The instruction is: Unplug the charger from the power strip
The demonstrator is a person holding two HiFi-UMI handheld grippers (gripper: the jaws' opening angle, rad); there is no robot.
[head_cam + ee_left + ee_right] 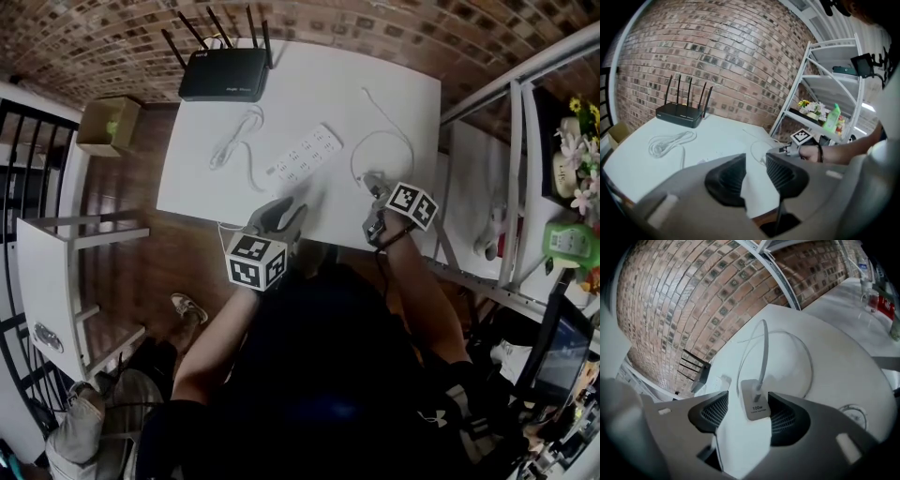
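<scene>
Seemingly, the unplugging itself is done. From the head view, a person leans over a white desk point(394, 103) that stands against a brick wall. The white power strip point(305, 153) lies at an angle near the middle of the desk, and none of its sockets appears to hold a plug, though they are small at this range.

The charger point(754, 404), a small white block, lies flat on the desk to the right of the strip and clear of it. Its thin white cord point(764, 348) loops away across the desk top.

The right gripper point(747, 405) is down at the charger with its fingers spread. The block sits in the gap between them, close against the right-hand finger and apart from the other, so it is not being pinched.

The left gripper point(754, 165) hovers over the desk's near edge, away from the strip. Its fingers are parted by a narrow gap with nothing between them.

A black router point(225, 73) with upright antennas stands at the far edge, and a loose coiled cable point(230, 141) lies left of the strip.

By my reading, little or nothing is left of the task beyond drawing the right gripper clear.
</scene>
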